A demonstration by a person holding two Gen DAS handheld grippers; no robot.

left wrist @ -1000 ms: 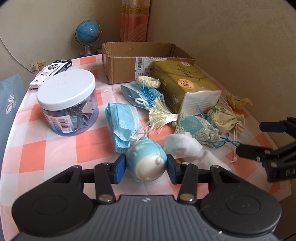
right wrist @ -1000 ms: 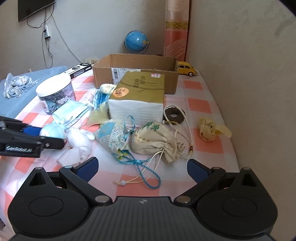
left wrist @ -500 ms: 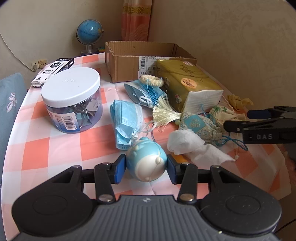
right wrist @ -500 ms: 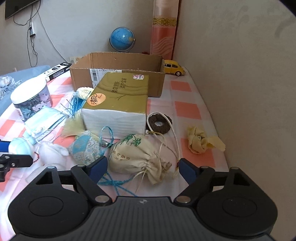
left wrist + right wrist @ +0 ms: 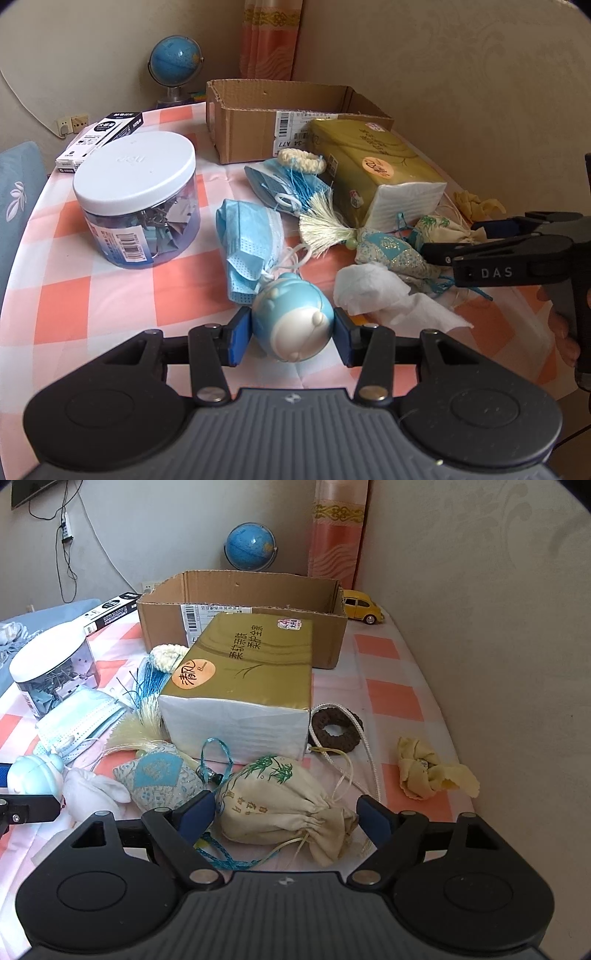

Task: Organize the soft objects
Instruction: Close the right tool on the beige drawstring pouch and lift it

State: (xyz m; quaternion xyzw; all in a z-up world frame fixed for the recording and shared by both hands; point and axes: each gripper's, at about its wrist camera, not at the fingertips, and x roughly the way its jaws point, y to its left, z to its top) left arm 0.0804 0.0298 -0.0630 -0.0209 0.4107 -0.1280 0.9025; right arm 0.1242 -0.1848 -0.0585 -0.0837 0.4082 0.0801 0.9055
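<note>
- The left gripper point(image 5: 291, 341) pinches a smooth, rounded blue-and-white toy point(image 5: 291, 321) between its blue pads, near the front edge of the checked-cloth surface point(image 5: 74, 306).
- The right gripper point(image 5: 284, 818) has its jaws spread around a cream drawstring pouch point(image 5: 284, 805), gathered at the neck.
- A crumpled white tissue point(image 5: 384, 295) and pleated blue masks point(image 5: 247, 240) lie just beside the toy.
- A corrugated cardboard box point(image 5: 240, 605) stands by the far edge.
</note>
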